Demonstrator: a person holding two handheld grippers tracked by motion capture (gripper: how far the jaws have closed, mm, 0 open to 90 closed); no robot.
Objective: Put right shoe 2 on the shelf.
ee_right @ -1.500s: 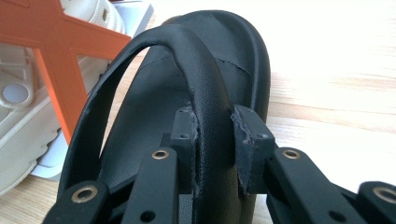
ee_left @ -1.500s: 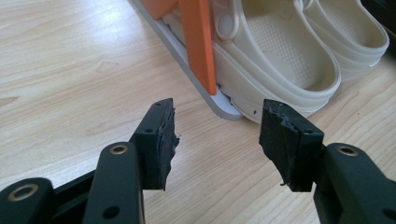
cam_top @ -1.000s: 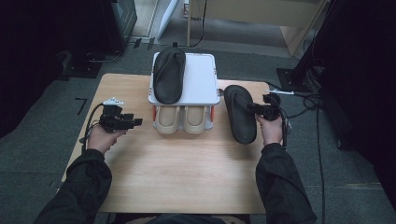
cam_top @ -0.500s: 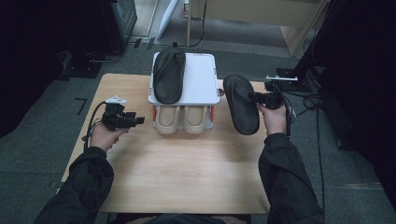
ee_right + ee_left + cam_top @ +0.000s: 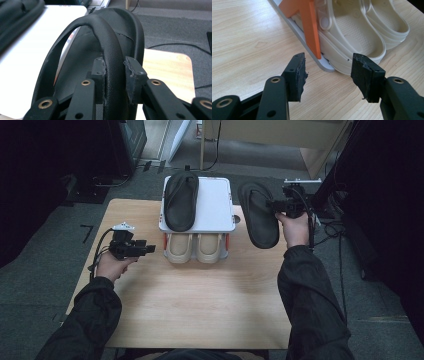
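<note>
Gripping black sandal [image 5: 258, 215] strap, right claw [image 5: 278, 206] raised beside rack [image 5: 216, 200], left claw [image 5: 150, 249] open, low over table [image 5: 200, 305].

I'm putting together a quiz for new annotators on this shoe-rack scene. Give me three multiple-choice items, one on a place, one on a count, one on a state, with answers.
1. Where does the black rubber flip-flop that no claw grips lie?
A. on the white top shelf of the small rack
B. on the floor
C. under the shelf

2. How many cream foam clogs sit under that shelf?
A. one
B. two
C. four

3. What is the right claw doing?
A. standing open over bare wood
B. clamped on the strap of the second black flip-flop
C. gripping a clog

Answers: 1 A, the high view shows it lying on the left half of the shelf. 2 B, a pair side by side shows in the high view. 3 B, the right gripper view shows the pads pressing on the strap.
</note>
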